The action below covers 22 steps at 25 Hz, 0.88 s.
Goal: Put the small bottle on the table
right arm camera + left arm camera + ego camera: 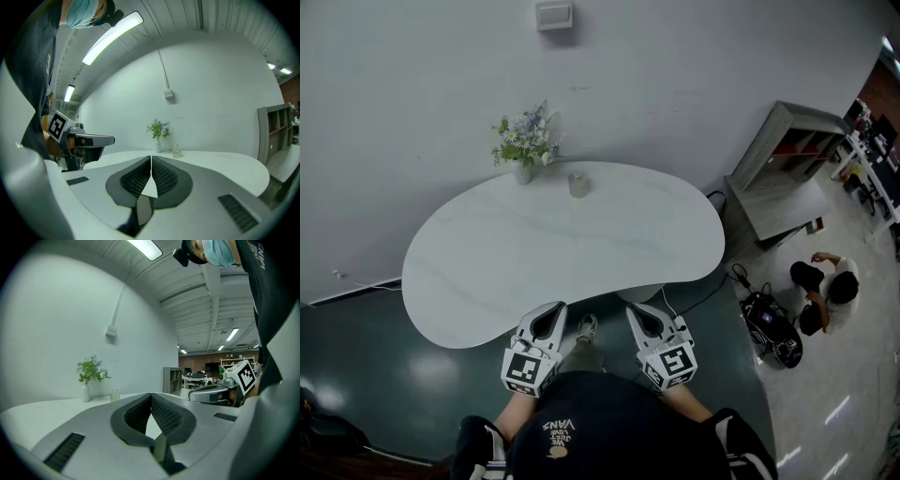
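The small pale bottle [578, 184] stands upright at the far side of the white table [487, 272], just right of a little vase of flowers [524, 141]. It shows small in the left gripper view [114, 395] and in the right gripper view [176, 151]. My left gripper [557, 307] and right gripper [634, 310] hover side by side at the table's near edge, far from the bottle. Both are shut with nothing between the jaws [151, 395] [151, 158].
A grey shelf unit [787, 155] stands to the right of the table. A person [825, 286] crouches on the floor at the right beside a dark bag [772, 326] and cables. A white box [554, 15] is fixed on the wall above the table.
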Each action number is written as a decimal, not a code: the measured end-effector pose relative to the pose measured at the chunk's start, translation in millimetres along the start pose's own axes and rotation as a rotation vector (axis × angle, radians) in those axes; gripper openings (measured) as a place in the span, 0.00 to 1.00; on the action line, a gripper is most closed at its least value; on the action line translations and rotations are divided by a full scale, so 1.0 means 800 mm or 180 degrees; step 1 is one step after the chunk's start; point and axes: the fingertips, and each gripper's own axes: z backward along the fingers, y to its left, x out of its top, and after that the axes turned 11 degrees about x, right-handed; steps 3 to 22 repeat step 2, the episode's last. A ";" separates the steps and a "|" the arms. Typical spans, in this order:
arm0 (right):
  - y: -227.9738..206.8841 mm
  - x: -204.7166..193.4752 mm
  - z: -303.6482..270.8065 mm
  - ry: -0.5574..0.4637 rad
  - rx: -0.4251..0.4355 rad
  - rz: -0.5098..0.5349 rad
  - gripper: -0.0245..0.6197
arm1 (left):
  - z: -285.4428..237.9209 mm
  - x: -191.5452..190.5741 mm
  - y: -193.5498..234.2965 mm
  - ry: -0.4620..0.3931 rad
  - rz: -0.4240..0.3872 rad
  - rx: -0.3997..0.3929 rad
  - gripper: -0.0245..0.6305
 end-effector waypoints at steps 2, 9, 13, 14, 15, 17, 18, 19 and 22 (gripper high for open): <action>-0.001 0.002 -0.001 -0.0016 0.0010 0.0013 0.11 | -0.003 0.001 0.001 -0.0007 -0.0010 0.0014 0.07; -0.001 0.002 -0.001 -0.0016 0.0010 0.0013 0.11 | -0.003 0.001 0.001 -0.0007 -0.0010 0.0014 0.07; -0.001 0.002 -0.001 -0.0016 0.0010 0.0013 0.11 | -0.003 0.001 0.001 -0.0007 -0.0010 0.0014 0.07; -0.001 0.002 -0.001 -0.0016 0.0010 0.0013 0.11 | -0.003 0.001 0.001 -0.0007 -0.0010 0.0014 0.07; -0.001 0.002 -0.001 -0.0016 0.0010 0.0013 0.11 | -0.003 0.001 0.001 -0.0007 -0.0010 0.0014 0.07; -0.001 0.002 -0.001 -0.0016 0.0010 0.0013 0.11 | -0.003 0.001 0.001 -0.0007 -0.0010 0.0014 0.07; -0.001 0.002 -0.001 -0.0016 0.0010 0.0013 0.11 | -0.003 0.001 0.001 -0.0007 -0.0010 0.0014 0.07; -0.001 0.002 -0.001 -0.0016 0.0010 0.0013 0.11 | -0.003 0.001 0.001 -0.0007 -0.0010 0.0014 0.07; -0.001 0.002 -0.001 -0.0016 0.0010 0.0013 0.11 | -0.003 0.001 0.001 -0.0007 -0.0010 0.0014 0.07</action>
